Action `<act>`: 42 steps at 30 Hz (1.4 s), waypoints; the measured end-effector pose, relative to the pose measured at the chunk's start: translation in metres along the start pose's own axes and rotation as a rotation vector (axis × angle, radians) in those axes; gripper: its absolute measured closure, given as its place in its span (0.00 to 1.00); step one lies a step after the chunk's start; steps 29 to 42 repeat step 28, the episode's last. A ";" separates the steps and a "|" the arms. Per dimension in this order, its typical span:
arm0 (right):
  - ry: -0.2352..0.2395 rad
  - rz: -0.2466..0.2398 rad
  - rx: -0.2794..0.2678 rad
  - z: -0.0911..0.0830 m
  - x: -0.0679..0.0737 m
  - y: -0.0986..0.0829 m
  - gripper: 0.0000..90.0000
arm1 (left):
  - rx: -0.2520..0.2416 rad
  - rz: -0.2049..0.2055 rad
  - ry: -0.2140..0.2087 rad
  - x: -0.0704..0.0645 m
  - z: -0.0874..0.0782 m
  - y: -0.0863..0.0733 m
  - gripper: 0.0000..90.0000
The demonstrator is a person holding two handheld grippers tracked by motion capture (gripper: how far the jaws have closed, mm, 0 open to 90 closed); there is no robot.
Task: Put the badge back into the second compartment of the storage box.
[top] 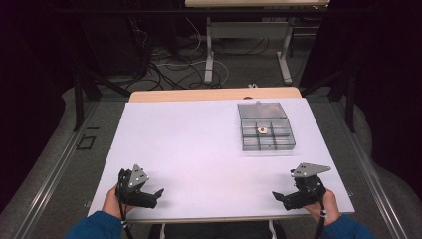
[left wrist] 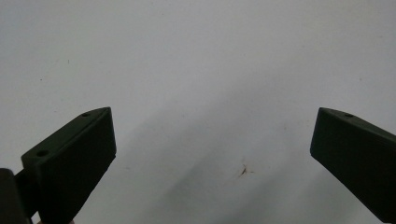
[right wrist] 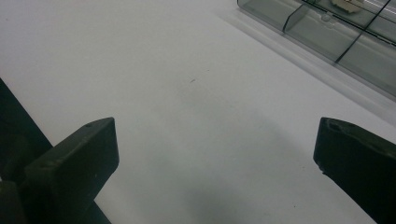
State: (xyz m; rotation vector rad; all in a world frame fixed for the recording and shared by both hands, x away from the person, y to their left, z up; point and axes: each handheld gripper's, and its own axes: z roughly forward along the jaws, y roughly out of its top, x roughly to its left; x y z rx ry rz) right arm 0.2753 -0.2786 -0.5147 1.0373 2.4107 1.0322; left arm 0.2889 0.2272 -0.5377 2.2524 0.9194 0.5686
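While one compartment box (top: 265,133) (one small piece (top: 262,130) inside) sits apart, two grippers rest, jaws wide.

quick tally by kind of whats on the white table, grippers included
clear compartment box: 1
small pale round part in the box's middle compartment: 1
hand-held grippers, jaws open: 2 (left gripper, right gripper)
total: 4
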 end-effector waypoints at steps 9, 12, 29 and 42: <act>-0.005 -0.038 0.005 0.004 0.005 -0.002 0.00 | 0.003 0.001 -0.005 0.000 0.000 0.000 0.00; -0.002 -0.056 0.019 0.004 0.005 -0.002 0.00 | 0.007 0.005 -0.008 0.000 0.000 0.000 0.00; -0.004 -0.083 0.031 0.008 0.008 -0.003 0.00 | 0.012 0.009 -0.023 0.000 0.001 0.001 0.00; -0.004 -0.083 0.031 0.008 0.008 -0.003 0.00 | 0.012 0.009 -0.023 0.000 0.001 0.001 0.00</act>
